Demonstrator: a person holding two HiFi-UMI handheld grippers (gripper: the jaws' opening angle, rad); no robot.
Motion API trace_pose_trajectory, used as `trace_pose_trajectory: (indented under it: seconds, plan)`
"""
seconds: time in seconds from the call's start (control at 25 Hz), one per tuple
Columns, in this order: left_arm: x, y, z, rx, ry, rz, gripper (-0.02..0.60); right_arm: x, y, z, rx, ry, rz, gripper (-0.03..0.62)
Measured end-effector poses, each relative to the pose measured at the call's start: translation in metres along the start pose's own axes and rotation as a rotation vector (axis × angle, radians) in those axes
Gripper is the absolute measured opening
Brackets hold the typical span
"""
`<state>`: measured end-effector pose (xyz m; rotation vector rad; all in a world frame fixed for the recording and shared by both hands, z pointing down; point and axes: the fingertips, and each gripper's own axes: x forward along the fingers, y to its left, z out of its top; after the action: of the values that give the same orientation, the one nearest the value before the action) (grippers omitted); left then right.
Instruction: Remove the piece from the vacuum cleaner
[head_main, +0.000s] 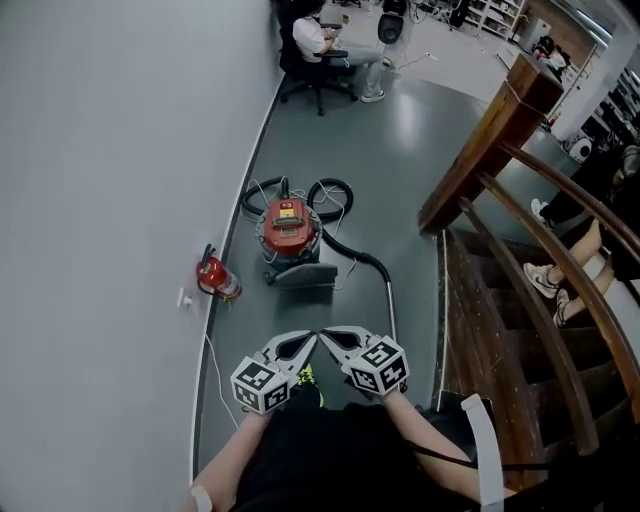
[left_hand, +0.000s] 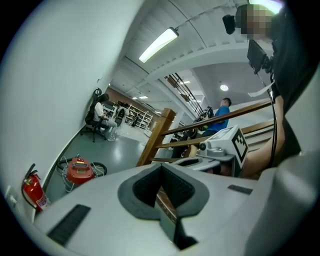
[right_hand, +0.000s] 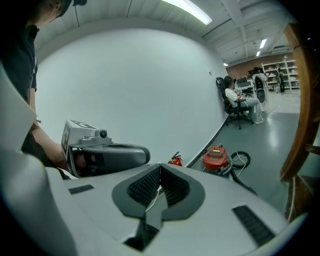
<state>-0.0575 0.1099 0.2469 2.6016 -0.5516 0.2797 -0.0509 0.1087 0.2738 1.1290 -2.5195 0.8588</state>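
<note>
Red plastic is marking out the vacuum cleaner (head_main: 288, 228), which is sitting on the grey floor (head_main: 400, 150) far ahead of the person, close to the curved white wall (head_main: 100, 150). Its black hose (head_main: 333, 188) is looping behind it. A rigid tube (head_main: 391, 300) is running back toward the person on the right. Which piece is meant to come off I cannot tell, though a flat grey part (head_main: 305, 275) lying at the cleaner's near side is a likely one.

The left claw (head_main: 305, 340) and the right claw (head_main: 330, 338) are hanging side by side, tips almost meeting. Each is pressed together on nothing, probably because the cleaner is well out of reach and there is nothing to grasp yet. By my reading the task is not yet begun.

The head view alone is showing the tube and that grey part. The left claw's own view is adding a person in blue (left_hand: 222, 112) behind the wooden stair rail (left_hand: 215, 122). The right claw's view is showing the fire extinguisher (right_hand: 175, 160) just left of the cleaner, against the wall.
</note>
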Motion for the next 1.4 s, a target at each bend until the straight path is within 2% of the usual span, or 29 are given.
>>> trace_pose_trajectory:
  seconds: [0.24,0.48,0.6,0.92,1.4]
  plan:
    - [-0.005,0.030,0.014,-0.017,-0.024,-0.002,0.008,0.022,-0.009,0.013,0.013,0.023,-0.027,0.012]
    - [-0.007,0.054,0.021,-0.059,-0.051,0.020,0.008,0.038,-0.020,0.030,-0.031,0.033,-0.031,0.012]
    - [-0.003,0.059,0.026,-0.047,-0.051,0.025,0.009,0.042,-0.025,0.038,-0.045,0.027,-0.024,0.012]
    - [0.016,0.069,0.027,-0.030,-0.022,0.041,0.009,0.051,-0.041,0.047,-0.060,0.033,0.008,0.012]
    - [0.055,0.095,0.034,-0.050,0.036,0.139,0.009,0.062,-0.088,0.057,-0.044,0.076,0.109,0.012]
